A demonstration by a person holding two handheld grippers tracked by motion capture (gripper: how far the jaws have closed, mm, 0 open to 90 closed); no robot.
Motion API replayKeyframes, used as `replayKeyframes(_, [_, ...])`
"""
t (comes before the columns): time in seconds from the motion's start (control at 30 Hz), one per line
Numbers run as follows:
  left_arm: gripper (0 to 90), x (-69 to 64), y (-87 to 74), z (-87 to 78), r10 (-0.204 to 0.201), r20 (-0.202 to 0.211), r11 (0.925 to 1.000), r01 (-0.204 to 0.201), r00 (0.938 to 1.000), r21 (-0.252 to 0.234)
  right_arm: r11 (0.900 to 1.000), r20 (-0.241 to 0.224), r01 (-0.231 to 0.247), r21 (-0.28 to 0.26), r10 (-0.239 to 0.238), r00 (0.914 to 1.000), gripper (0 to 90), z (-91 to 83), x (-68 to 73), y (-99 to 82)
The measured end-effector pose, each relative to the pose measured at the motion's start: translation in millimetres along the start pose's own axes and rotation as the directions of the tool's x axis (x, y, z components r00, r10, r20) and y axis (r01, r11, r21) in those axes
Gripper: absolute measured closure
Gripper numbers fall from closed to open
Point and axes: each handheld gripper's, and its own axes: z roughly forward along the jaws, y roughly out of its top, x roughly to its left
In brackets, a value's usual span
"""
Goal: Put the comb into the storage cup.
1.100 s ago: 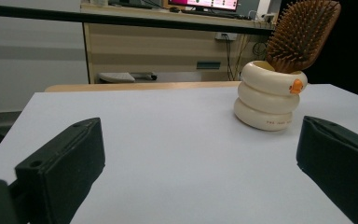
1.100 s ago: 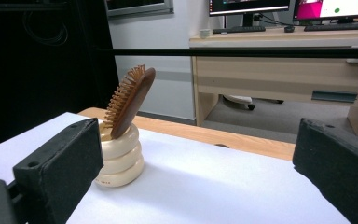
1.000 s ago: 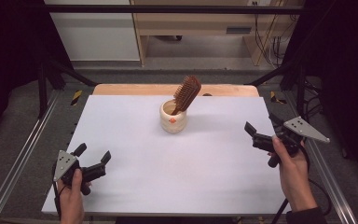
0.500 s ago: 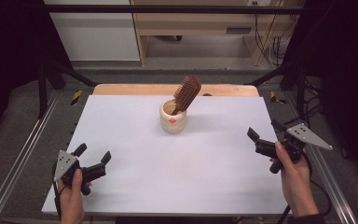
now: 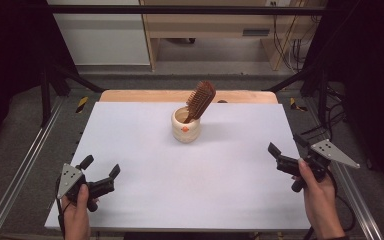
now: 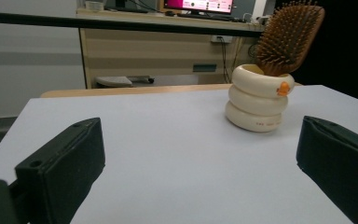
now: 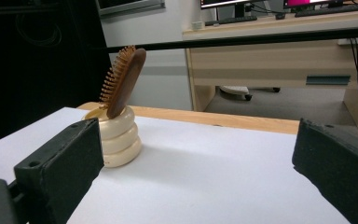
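Note:
A cream ribbed cup (image 5: 186, 126) stands at the back middle of the white table (image 5: 190, 190), with a brown wooden hairbrush (image 5: 200, 100) leaning in it, head up and tilted right. My left gripper (image 5: 100, 168) rests open near the front left corner, nothing between its jaws. My right gripper (image 5: 286, 144) hovers open near the right edge, also empty. The left gripper view has the cup (image 6: 258, 99) and brush (image 6: 289, 37) ahead to the right. In the right gripper view the cup (image 7: 117, 136) and brush (image 7: 123, 81) stand ahead to the left.
A wooden board edge (image 5: 180, 95) runs along the table's far side. Metal frame rails (image 5: 22, 170) flank the table on both sides. Beyond it stand a wooden desk (image 5: 215, 25) and a white cabinet (image 5: 100, 35).
My right gripper has drawn back toward the front and right edge of the table. The left gripper, cup and brush have stayed put.

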Motion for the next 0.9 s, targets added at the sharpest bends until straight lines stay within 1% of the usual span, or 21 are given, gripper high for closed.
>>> replayKeyframes(0.03, [1.0, -1.7, 0.2, -1.9, 0.010, 0.016, 0.9999, -0.010, 0.9998, -0.003, 1.0000, 0.001, 0.000, 0.000, 0.000, 1.0000, 2.1, -1.5, -0.3, -1.1])
replayKeyframes(0.07, [0.3, -2.5, 0.3, -4.2, 0.003, 0.028, 1.0000, -0.003, 0.9996, -0.005, 1.0000, 0.002, -0.006, 0.000, 0.006, 1.0000, 2.1, -4.4, -0.5, -3.3])
replayKeyframes(0.13, [0.3, -3.1, 0.4, -9.0, -0.001, 0.024, 0.9999, 0.001, 0.9997, -0.010, 1.0000, 0.002, -0.005, 0.001, 0.005, 1.0000, 2.1, -5.8, -0.9, -4.6])
replayKeyframes(0.2, [0.8, -3.0, 0.6, -13.0, 0.011, 0.019, 0.9999, -0.011, 0.9998, -0.009, 0.9999, 0.003, -0.012, 0.001, 0.012, 0.9999, 2.1, -8.1, -1.5, -7.4])
replayKeyframes(0.33, [0.7, -1.9, 0.1, -19.4, 0.008, 0.023, 0.9999, -0.008, 0.9997, -0.010, 0.9999, 0.002, -0.016, 0.003, 0.016, 0.9999, 2.1, -12.2, -0.7, -13.8])
replayKeyframes(0.4, [0.6, -1.4, 0.0, -20.2, 0.015, 0.022, 0.9998, -0.014, 0.9996, -0.010, 0.9999, 0.002, -0.012, 0.009, 0.012, 0.9999, 2.1, -13.4, -0.5, -17.5])
replayKeyframes(0.57, [0.8, 1.0, -1.3, -19.2, 0.008, 0.019, 0.9999, -0.008, 0.9998, -0.006, 0.9995, 0.001, -0.020, 0.024, 0.020, 0.9998, 2.4, -14.7, -1.5, -28.9])
replayKeyframes(0.7, [0.8, 3.8, -2.0, -19.2, -0.001, 0.014, 1.0000, 0.001, 0.9999, -0.005, 0.9994, 0.000, -0.017, 0.029, 0.017, 0.9999, 2.7, -15.0, -1.9, -32.4])
replayKeyframes(0.8, [0.8, 6.7, -2.6, -19.4, -0.024, 0.018, 0.9997, 0.024, 0.9996, -0.011, 0.9997, -0.006, 0.001, 0.024, -0.001, 1.0000, 3.4, -15.0, -1.4, -35.3])
replayKeyframes(0.9, [0.9, 8.8, -3.0, -19.7, -0.026, 0.010, 0.9996, 0.026, 0.9996, -0.011, 0.9997, -0.009, 0.013, 0.022, -0.012, 0.9999, 3.8, -14.3, 0.1, -38.6])
